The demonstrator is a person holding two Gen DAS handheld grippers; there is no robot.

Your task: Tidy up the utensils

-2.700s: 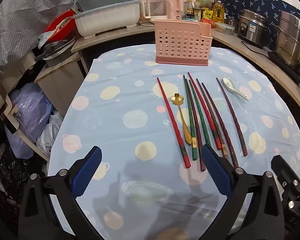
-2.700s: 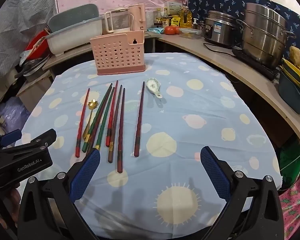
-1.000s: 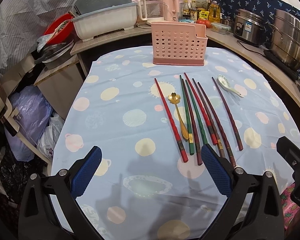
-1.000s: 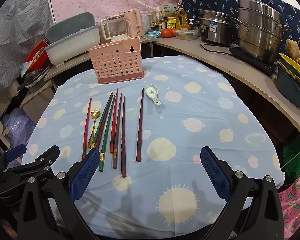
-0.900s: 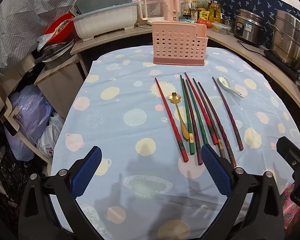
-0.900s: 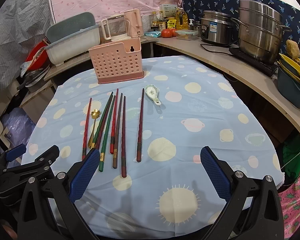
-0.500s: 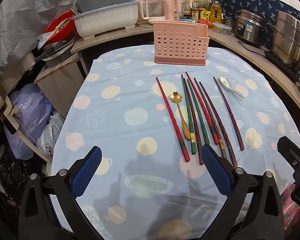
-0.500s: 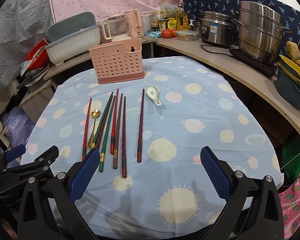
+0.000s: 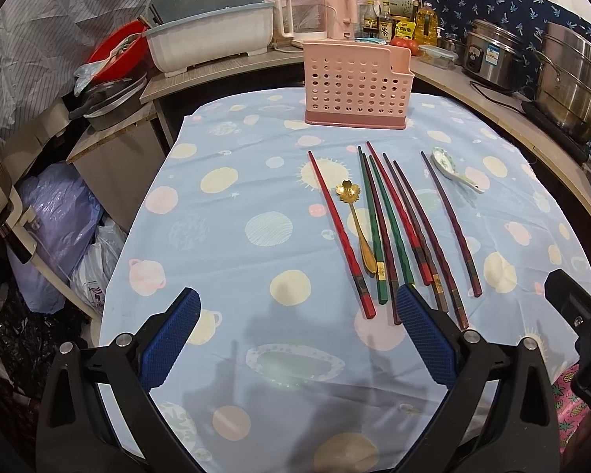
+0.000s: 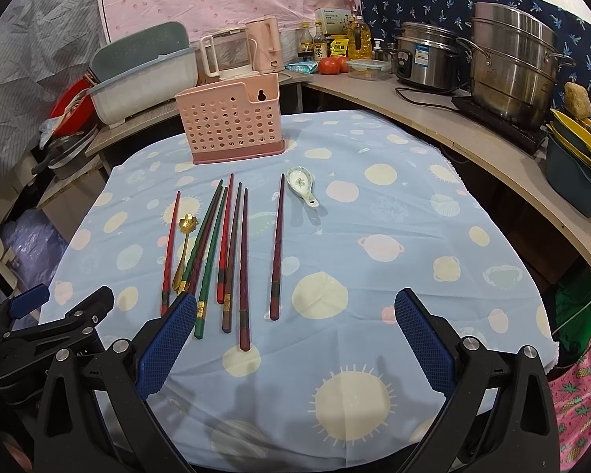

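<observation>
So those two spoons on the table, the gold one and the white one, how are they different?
The gold spoon is slim and metallic with a flower-shaped bowl and a long thin handle; the white spoon is a squat soup spoon with a green pattern and a short handle. The gold one lies among the chopsticks, the white one off to their right, near the last chopstick. Both lie flat on the tablecloth, bowls towards the pink holder.

My pads (image 9: pixel 169 339) look textured; the holder (image 9: pixel 356 82) matt plastic, the spoon (image 9: pixel 358 224) shiny metal, the tablecloth (image 9: pixel 236 213) soft cloth.
</observation>
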